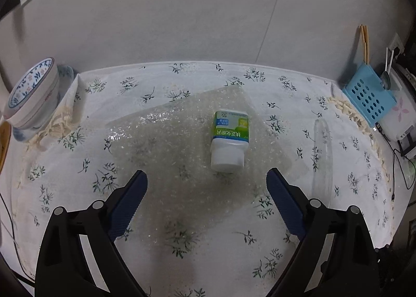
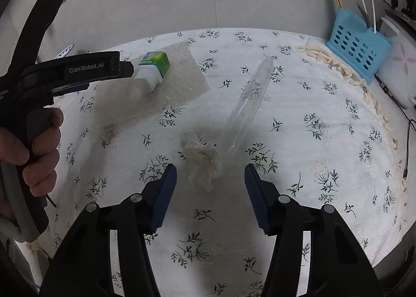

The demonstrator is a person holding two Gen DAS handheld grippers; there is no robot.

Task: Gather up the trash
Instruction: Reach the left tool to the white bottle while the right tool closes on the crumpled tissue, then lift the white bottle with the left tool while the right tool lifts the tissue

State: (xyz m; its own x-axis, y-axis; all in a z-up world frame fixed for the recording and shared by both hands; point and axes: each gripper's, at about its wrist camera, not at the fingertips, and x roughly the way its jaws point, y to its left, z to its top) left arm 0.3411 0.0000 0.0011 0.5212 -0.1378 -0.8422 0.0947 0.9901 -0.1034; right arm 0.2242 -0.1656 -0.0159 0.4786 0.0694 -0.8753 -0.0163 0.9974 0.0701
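Note:
A small white bottle (image 1: 228, 138) with a green and blue label lies on its side on a sheet of bubble wrap (image 1: 161, 151), cap toward me. My left gripper (image 1: 207, 172) hovers open just short of the cap, with nothing between its fingers. In the right wrist view the same bottle (image 2: 153, 68) lies at the far left, and a hand (image 2: 39, 146) holds the left gripper (image 2: 128, 70) by it. A crumpled white tissue (image 2: 202, 161) lies between the tips of my right gripper (image 2: 210, 167), whose pads stand clear of it. A clear plastic sleeve (image 2: 249, 99) lies beyond.
Stacked patterned bowls (image 1: 31, 96) stand at the table's left end. A blue perforated utensil holder (image 2: 356, 44) with chopsticks and a white appliance (image 2: 397, 68) stand at the back right. A black cable (image 2: 408, 146) hangs off the right edge. The wall runs close behind the table.

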